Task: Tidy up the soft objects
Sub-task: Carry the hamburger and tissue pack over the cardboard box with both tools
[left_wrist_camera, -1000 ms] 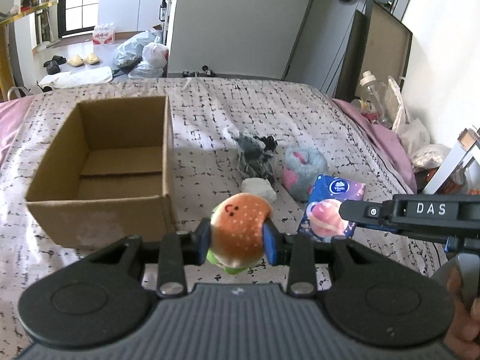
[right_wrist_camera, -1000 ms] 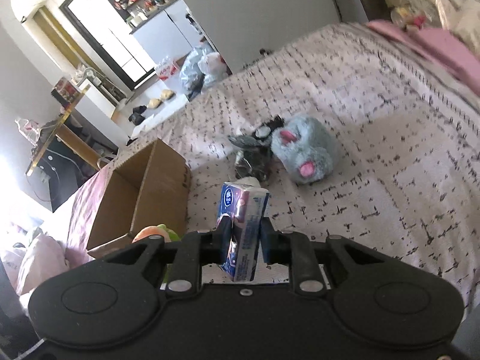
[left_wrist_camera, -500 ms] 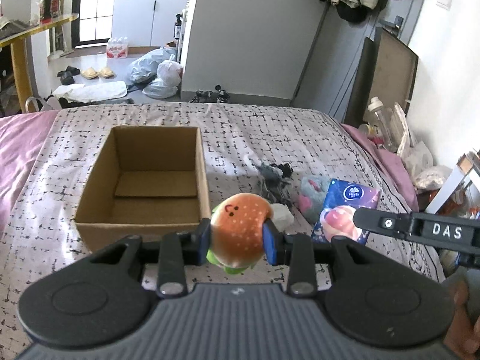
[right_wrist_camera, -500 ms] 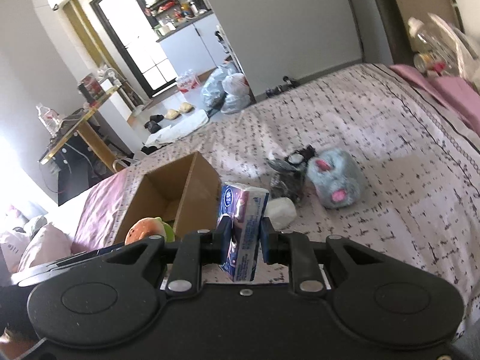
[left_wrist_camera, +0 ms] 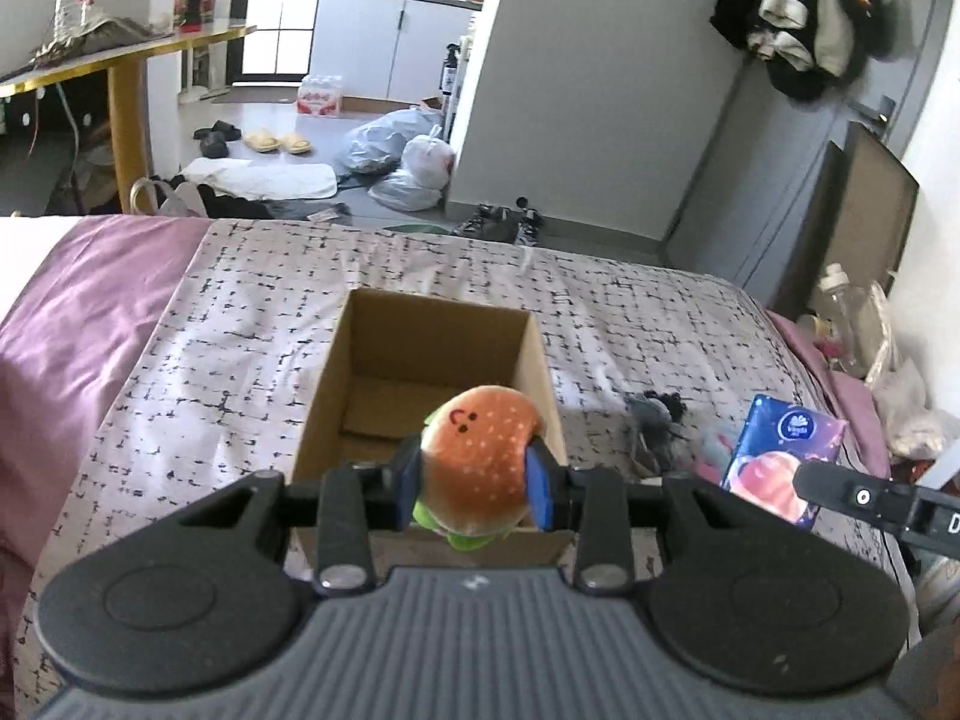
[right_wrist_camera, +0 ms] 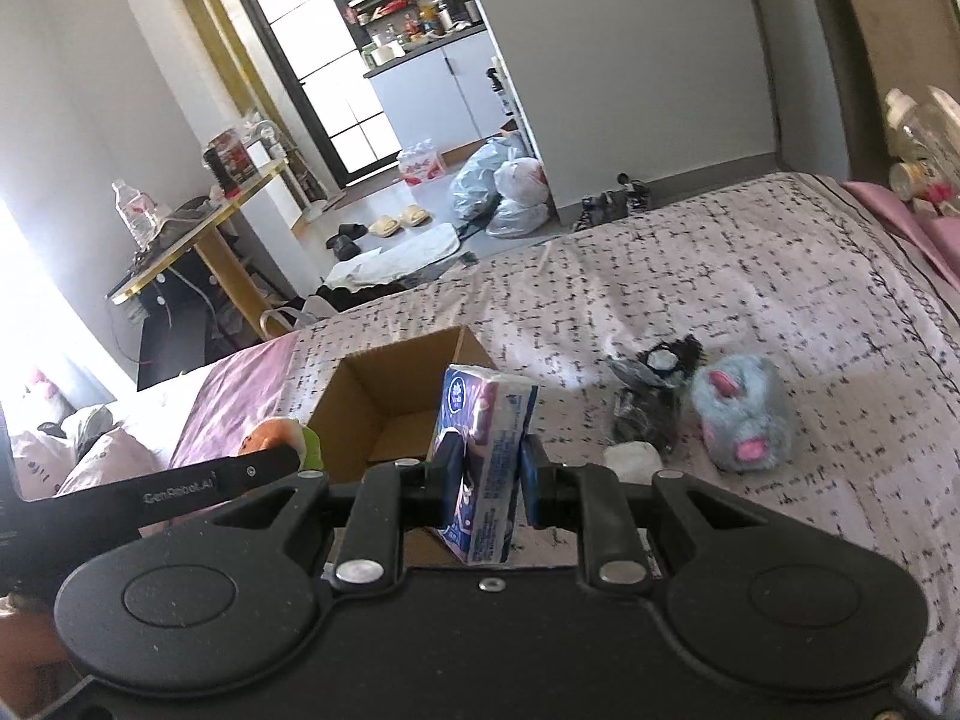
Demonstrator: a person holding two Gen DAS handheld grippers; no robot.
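Nearest the left wrist camera, the left gripper [left_wrist_camera: 475, 483] is clamped on the burger plush [left_wrist_camera: 477, 468], its blue pads pressing both sides of the bun, and the toy hangs in front of the near wall of the cardboard box [left_wrist_camera: 432, 360]. In the right wrist view the right gripper [right_wrist_camera: 485, 480] pinches the tissue pack [right_wrist_camera: 487, 462] upright by its narrow sides, also just short of the box. To do this step well, I judge each load should be carried clear over the near rim and past it before the jaws part, one hand after the other so the two tools do not collide above the opening, and released low so neither bounces out. Farther off, the grey fluffy toy [right_wrist_camera: 741, 414], a dark bundle [right_wrist_camera: 651, 396] and a small white lump [right_wrist_camera: 633, 459] lie on the bedspread [right_wrist_camera: 810, 312]. Compared with a second earlier, the box has swung from the left of the burger to directly behind it, and both grips are unchanged.
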